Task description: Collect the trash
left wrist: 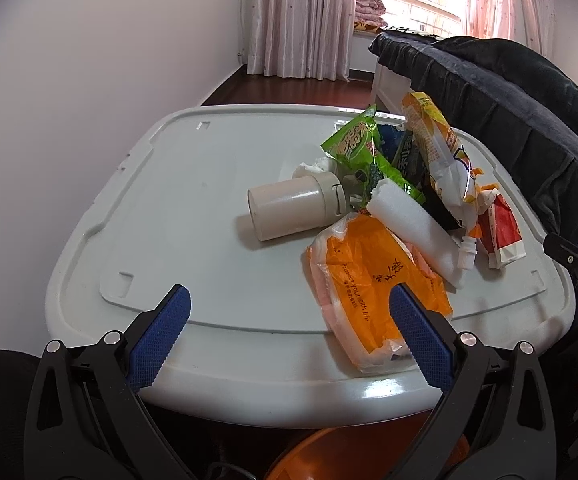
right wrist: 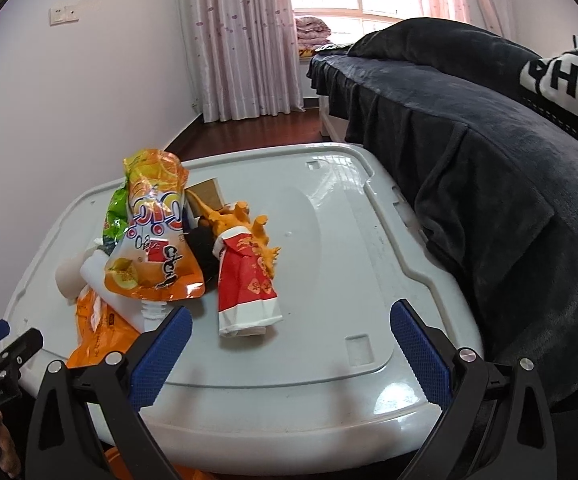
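Note:
A heap of trash lies on a white plastic lid (left wrist: 193, 208) (right wrist: 329, 240). Nearest me is an orange tissue pack (left wrist: 369, 280) (right wrist: 97, 332), then a cream cup on its side (left wrist: 289, 208), a white foam roll (left wrist: 413, 232), a green snack bag (left wrist: 353, 148), an orange drink pouch (left wrist: 437, 148) (right wrist: 153, 232) and a red-and-white wrapper (left wrist: 501, 236) (right wrist: 245, 284). My left gripper (left wrist: 289, 312) is open at the lid's near edge, its right finger over the tissue pack. My right gripper (right wrist: 291, 332) is open too, just short of the red wrapper.
A bed with a dark blanket (left wrist: 509, 120) (right wrist: 489, 168) runs along the lid's right side. An orange bin (left wrist: 329, 456) shows below the lid's front edge. A white wall (left wrist: 89, 80) is on the left, with curtains (right wrist: 245, 40) and a window behind.

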`<state>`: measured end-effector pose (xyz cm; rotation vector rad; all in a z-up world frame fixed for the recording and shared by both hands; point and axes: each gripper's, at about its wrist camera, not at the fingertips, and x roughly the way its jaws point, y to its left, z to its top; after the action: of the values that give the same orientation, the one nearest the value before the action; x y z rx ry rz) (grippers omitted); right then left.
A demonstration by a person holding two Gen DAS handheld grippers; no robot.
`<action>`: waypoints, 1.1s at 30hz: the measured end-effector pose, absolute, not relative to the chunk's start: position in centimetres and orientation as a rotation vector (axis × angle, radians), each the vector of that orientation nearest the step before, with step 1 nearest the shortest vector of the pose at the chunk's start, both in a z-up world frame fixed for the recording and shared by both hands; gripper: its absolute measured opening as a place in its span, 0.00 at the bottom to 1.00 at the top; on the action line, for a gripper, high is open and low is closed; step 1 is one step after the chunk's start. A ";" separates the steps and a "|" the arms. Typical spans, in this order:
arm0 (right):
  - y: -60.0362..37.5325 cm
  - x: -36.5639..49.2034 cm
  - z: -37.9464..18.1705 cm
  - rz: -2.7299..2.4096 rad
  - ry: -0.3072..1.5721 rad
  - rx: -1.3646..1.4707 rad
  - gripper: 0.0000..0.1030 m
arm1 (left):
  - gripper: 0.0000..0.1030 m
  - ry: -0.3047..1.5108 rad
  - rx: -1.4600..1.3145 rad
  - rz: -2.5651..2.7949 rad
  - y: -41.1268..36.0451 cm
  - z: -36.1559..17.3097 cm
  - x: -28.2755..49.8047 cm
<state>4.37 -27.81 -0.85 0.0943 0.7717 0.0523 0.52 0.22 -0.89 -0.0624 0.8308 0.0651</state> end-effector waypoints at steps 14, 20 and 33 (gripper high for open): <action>-27.7 4.9 -1.4 0.035 0.812 0.064 0.95 | 0.95 0.819 -0.061 0.084 0.3 -0.8 0.4; -27.7 5.1 -1.4 0.022 0.812 0.048 0.95 | 0.95 0.820 -0.059 0.083 0.3 -0.8 0.4; -27.9 5.2 -1.9 0.027 0.823 0.081 0.95 | 0.95 0.814 -0.088 0.091 0.8 -0.7 0.4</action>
<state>5.24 -27.95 -1.85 0.0806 0.8225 0.0265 0.41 0.81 -0.70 -0.0876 0.8145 0.0908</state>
